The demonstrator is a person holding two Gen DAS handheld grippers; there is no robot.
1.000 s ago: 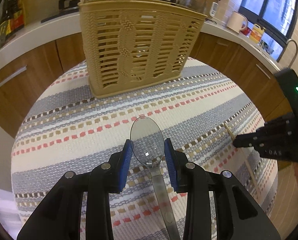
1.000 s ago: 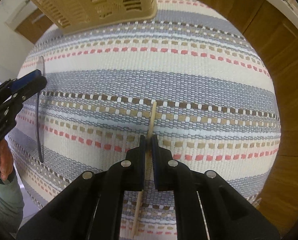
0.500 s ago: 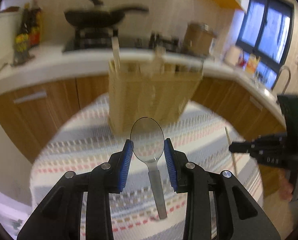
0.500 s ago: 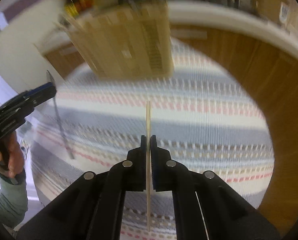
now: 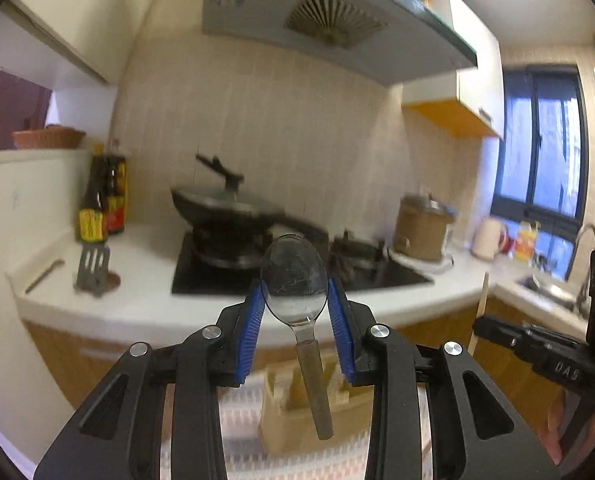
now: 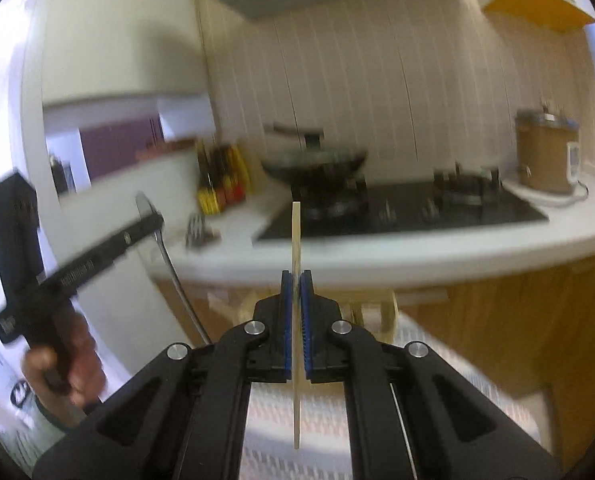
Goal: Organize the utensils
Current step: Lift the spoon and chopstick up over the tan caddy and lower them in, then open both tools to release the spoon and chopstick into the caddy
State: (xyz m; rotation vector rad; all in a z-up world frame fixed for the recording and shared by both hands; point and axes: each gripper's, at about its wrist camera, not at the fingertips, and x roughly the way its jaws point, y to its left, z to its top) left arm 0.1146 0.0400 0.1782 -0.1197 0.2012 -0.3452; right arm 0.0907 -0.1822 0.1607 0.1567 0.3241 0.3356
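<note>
Aloft, left gripper point(image 5: 296, 312) fingers pinching spoon point(image 5: 294, 280) bowl, handle hanging down, right gripper point(image 6: 296, 292) fingers pressed on upright chopstick point(image 6: 296, 236), basket point(image 5: 297, 412) below, blurred.

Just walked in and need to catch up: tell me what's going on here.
A person is sorting utensils with two hand-held grippers. The left hand-held gripper is clamped on the bowl of a metal spoon, handle hanging down. The right hand-held gripper pinches a wooden chopstick upright. Both are raised above the utensil basket on the striped cloth; nothing is dropped in yet.
</note>
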